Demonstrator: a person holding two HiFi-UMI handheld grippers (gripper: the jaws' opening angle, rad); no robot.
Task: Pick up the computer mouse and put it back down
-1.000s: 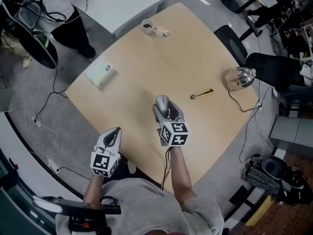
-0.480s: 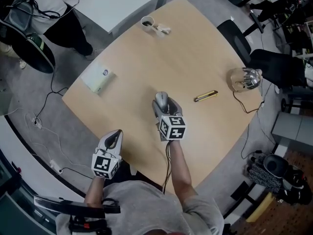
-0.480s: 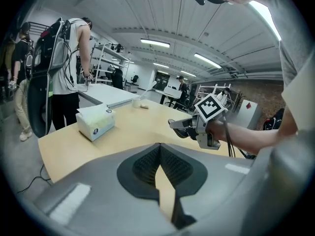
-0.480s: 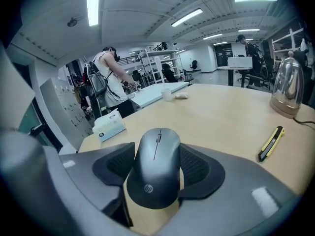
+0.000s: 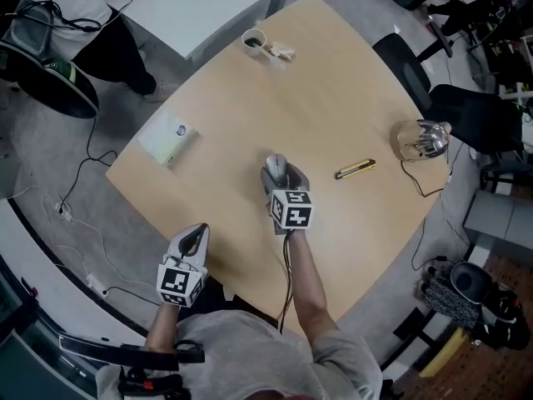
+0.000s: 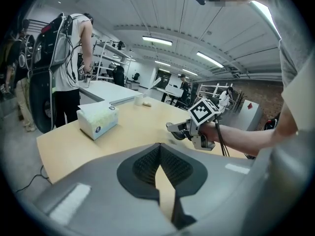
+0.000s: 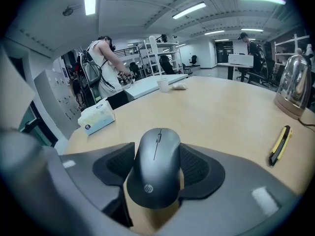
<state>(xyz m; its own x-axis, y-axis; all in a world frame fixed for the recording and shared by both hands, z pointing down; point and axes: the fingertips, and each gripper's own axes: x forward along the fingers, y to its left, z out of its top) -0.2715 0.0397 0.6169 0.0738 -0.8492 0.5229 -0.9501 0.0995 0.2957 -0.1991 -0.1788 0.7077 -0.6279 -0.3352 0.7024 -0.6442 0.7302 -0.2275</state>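
Note:
A dark grey computer mouse [image 5: 276, 168] sits between the jaws of my right gripper [image 5: 280, 176], near the middle of the light wooden table [image 5: 350, 98]. In the right gripper view the mouse [image 7: 156, 173] fills the gap, both black pads pressed on its sides, so the right gripper [image 7: 157, 157] is shut on it. The mouse is low over the tabletop; I cannot tell whether it touches. My left gripper [image 5: 193, 234] hangs off the table's near left edge, jaws together and empty [image 6: 160, 157]. From there the right gripper [image 6: 181, 131] shows low over the table.
A tissue box [image 5: 169, 136] lies left on the table, and a cup [image 5: 252, 38] with a small item beside it stands at the far edge. A yellow utility knife [image 5: 355, 169] lies right of the mouse, a metal kettle [image 5: 420, 138] beyond it. Chairs and cables surround the table.
My right gripper, still holding the mouse, has dropped closer to the tabletop; its marker cube looks smaller. The left gripper has stayed where it was.

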